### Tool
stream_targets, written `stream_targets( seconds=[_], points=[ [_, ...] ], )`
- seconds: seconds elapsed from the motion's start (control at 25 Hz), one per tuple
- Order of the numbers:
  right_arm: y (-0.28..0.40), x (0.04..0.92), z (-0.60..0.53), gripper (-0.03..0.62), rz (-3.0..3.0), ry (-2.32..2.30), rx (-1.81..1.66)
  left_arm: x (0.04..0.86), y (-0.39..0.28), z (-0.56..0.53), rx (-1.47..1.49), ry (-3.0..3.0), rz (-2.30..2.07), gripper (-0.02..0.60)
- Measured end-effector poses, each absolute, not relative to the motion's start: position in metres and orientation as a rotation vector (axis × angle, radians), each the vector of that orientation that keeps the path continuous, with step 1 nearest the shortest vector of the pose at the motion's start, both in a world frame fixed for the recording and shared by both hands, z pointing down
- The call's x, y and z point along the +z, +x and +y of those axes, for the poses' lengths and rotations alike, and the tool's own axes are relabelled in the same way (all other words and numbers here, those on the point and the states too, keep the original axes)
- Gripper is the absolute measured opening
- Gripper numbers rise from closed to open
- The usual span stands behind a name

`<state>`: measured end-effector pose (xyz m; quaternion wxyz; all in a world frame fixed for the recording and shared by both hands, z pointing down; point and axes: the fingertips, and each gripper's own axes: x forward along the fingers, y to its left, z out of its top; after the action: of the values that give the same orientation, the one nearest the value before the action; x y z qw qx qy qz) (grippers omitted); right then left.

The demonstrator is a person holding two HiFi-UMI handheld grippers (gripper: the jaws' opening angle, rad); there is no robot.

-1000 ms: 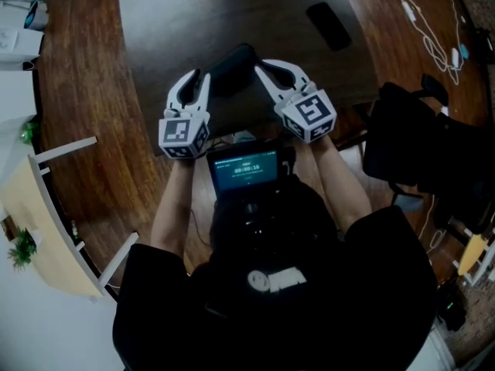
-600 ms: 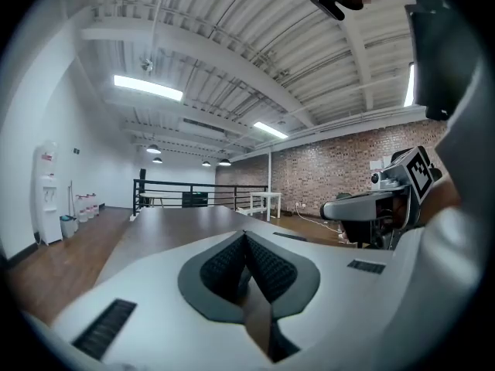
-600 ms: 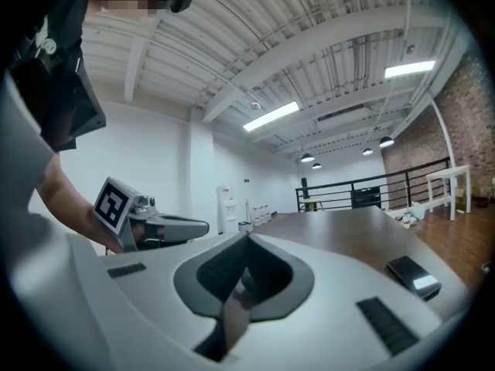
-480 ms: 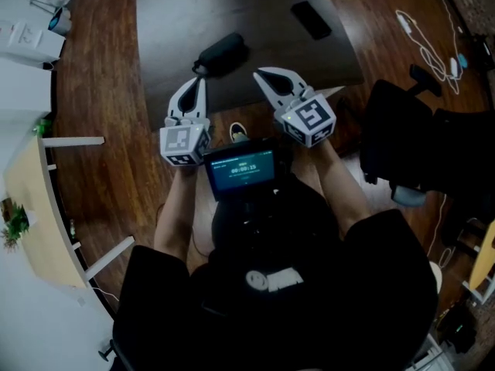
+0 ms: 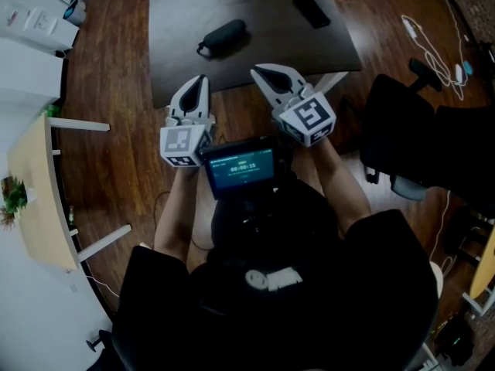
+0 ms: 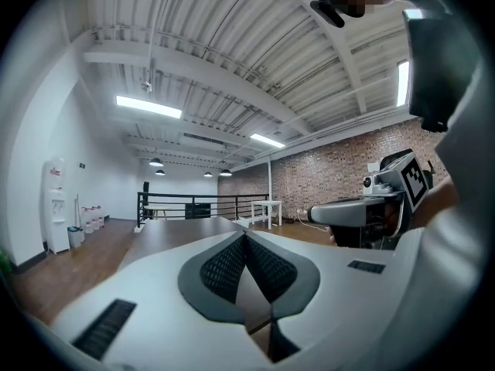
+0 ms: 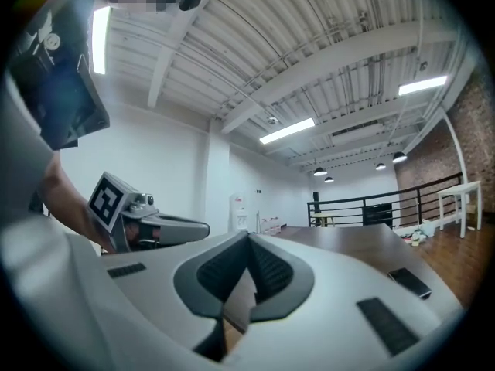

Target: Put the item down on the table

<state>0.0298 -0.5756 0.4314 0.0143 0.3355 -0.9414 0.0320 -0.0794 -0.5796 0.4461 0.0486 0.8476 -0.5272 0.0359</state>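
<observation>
Left gripper (image 5: 198, 82) and right gripper (image 5: 261, 72) are drawing back toward me, jaws pressed together, empty; the pouch (image 5: 223, 36) is lying on the table (image 5: 263, 49), well apart. I am judging it soft and light, best pinched mid-body.

Both grippers have pulled back from the black pouch (image 5: 223, 36) toward the person. 1 second ago the left gripper (image 5: 198, 81) and right gripper (image 5: 261, 72) flanked it; now they sit at the near edge of the bench (image 5: 263, 29), clear of it. Their jaws, then apart, are together. The pouch lies alone, upper centre of the head view.
</observation>
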Motion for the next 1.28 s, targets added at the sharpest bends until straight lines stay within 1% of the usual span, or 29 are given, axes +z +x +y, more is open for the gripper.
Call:
stream_targets(
  seconds=[0.2,0.36,0.72,0.92,1.08,1.28],
  points=[
    [0.023,0.433,-0.552,0.005,-2.971,1.000,0.118,0.441,-0.079,-0.562,0.123,2.601,-1.598,0.000],
    [0.020,0.428,-0.542,0.005,-2.971,0.988,0.066,0.438,-0.079,-0.553,0.114,2.613,-1.589,0.000],
    [-0.003,0.408,-0.497,0.003,-2.985,0.997,-0.020,0.423,-0.102,-0.510,0.049,2.625,-1.580,0.000],
    [-0.026,0.403,-0.445,0.003,-2.993,1.011,-0.066,0.417,-0.125,-0.459,0.004,2.654,-1.567,0.000],
    [-0.031,0.396,-0.429,0.003,-2.977,1.020,-0.057,0.408,-0.127,-0.444,-0.015,2.665,-1.553,0.000],
    [-0.043,0.391,-0.378,0.003,-2.980,1.062,-0.042,0.402,-0.134,-0.389,-0.040,2.701,-1.534,0.000]
  ],
)
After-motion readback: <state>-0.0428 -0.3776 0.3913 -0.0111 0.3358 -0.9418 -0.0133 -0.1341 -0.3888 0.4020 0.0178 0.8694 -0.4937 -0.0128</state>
